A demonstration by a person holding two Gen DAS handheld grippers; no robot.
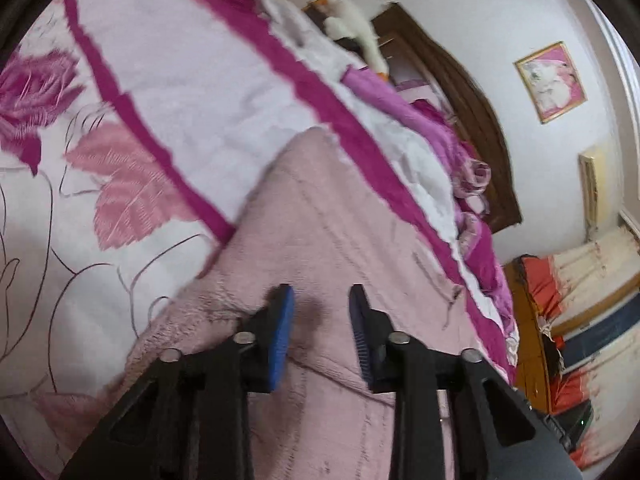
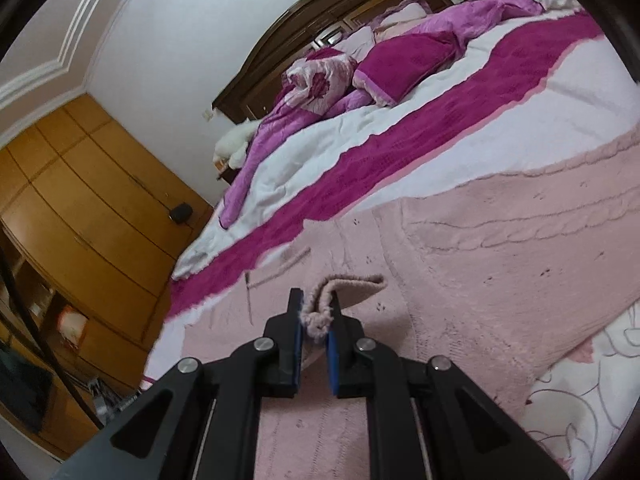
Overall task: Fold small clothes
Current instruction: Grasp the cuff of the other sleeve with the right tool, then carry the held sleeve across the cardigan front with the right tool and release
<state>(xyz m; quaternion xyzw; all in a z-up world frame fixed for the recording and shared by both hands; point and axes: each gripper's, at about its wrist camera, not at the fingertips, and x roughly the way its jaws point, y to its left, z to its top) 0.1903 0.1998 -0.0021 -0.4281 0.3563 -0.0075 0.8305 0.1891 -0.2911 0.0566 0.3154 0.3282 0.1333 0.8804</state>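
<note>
A pale pink knitted garment [image 1: 328, 216] lies spread on the bed. My left gripper [image 1: 322, 300] is open, its blue pads apart, hovering just above the knit with nothing between them. In the right wrist view the same pink garment [image 2: 500, 256] shows cable patterns. My right gripper [image 2: 318, 304] is shut on a bunched edge of the garment [image 2: 320, 316], with a folded strip of it [image 2: 352, 282] lifted just ahead of the fingertips.
The bed cover [image 1: 168, 92] is white with magenta stripes and pink flower prints. Crumpled purple bedding and pillows [image 2: 380, 64] lie by the dark wooden headboard [image 2: 320, 12]. A wooden wardrobe [image 2: 80, 208] stands beside the bed. A white soft toy [image 1: 352, 28] sits near the headboard.
</note>
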